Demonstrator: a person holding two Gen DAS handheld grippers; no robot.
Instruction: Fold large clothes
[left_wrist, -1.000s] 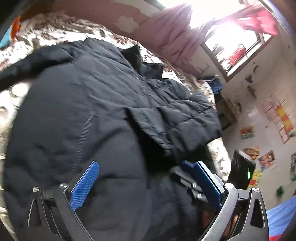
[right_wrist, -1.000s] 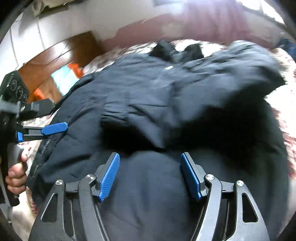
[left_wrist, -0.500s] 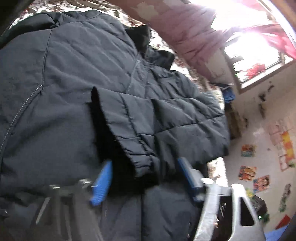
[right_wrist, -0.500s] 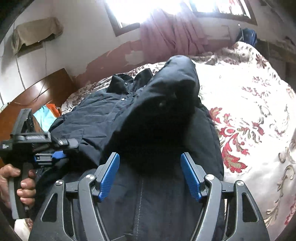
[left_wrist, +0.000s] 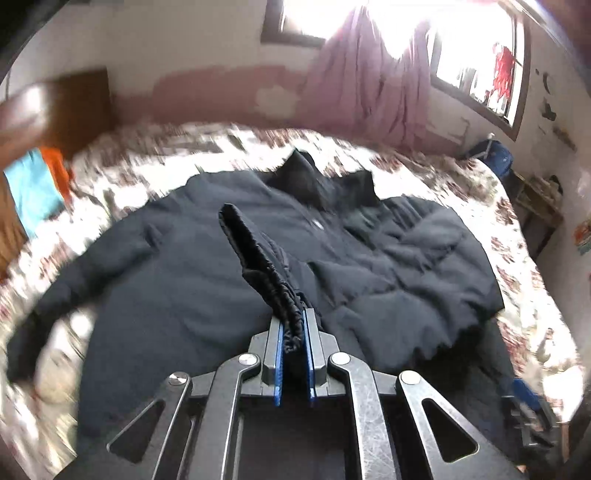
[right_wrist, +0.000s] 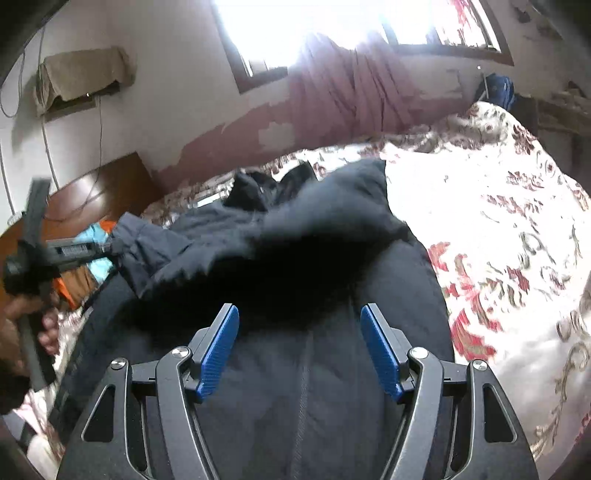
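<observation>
**Jacket on bed, cuff in left gripper**

The surface was a bed (left_wrist: 509, 258) under a white cover with a red and brown floral print. Beyond the bed stood a wall with peeling pink paint, a window (right_wrist: 280, 33) blown out by daylight, and a pink curtain (left_wrist: 365, 81) bunched below it. A brown headboard (right_wrist: 99, 192) stood at the bed's left end, with blue and orange cloth against it.

The jacket (left_wrist: 207, 280), dark and quilted, lay spread across the bed. Its long axis ran from the cameras toward the wall, collar (left_wrist: 314, 177) at the far end, hem nearest the grippers. One sleeve lay folded across the chest.

The left gripper (left_wrist: 294, 332) was clamped on a ribbed, elastic cuff (left_wrist: 255, 254), which stood up from the jaws. The right gripper (right_wrist: 299, 339) stood about half open over the jacket's lower front, nothing between its pads.

The jacket's far left sleeve and the bed cover were smeared by motion blur. The hem was hidden behind both grippers. In the right wrist view, a hand (right_wrist: 22, 325) on the left gripper's handle was blurred and cut by the frame edge.
</observation>
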